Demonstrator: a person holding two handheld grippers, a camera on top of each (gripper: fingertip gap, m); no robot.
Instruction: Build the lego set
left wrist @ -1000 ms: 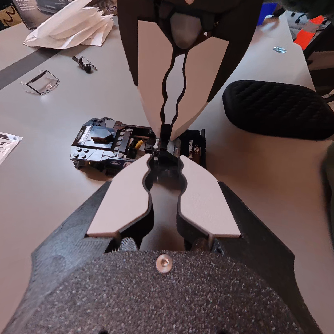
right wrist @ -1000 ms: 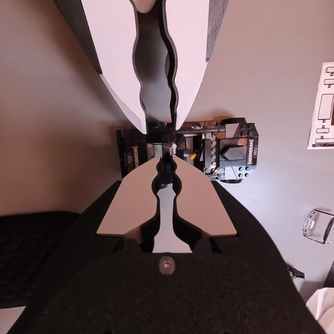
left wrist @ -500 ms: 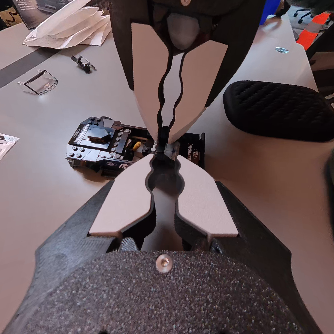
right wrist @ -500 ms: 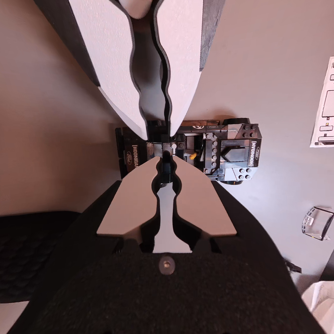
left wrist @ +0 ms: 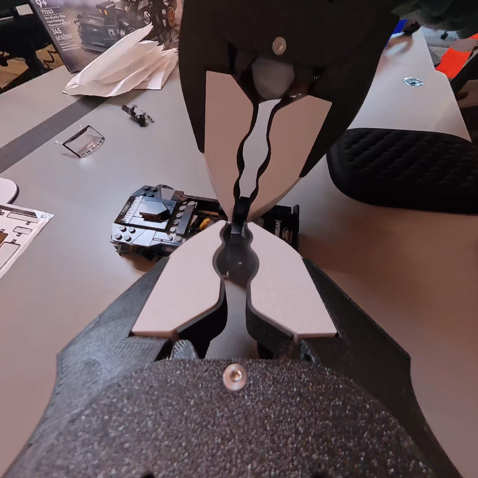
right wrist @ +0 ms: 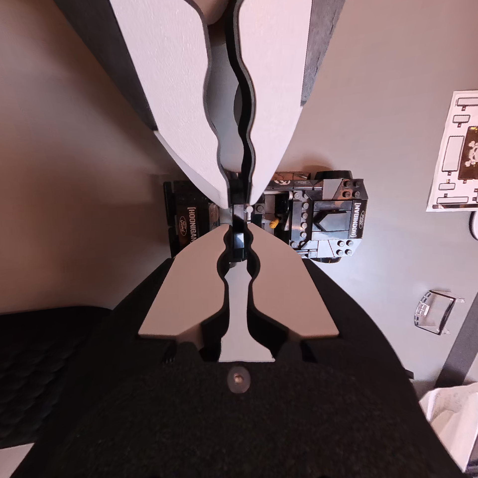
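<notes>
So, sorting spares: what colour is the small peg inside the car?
Yellow peg, clearest in the right wrist view.

The toy car (left wrist: pixel 157 227) is black with grey studs, the table (left wrist: pixel 129 160) plain grey, the cushion (left wrist: pixel 403 168) black and quilted.

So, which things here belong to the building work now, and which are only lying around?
In use:
- black car model
- small black piece
- left gripper and right gripper, both shut on it

Lying about:
- clear windscreen piece
- sticker sheet
- white paper bags
- box
- black cushion
</notes>
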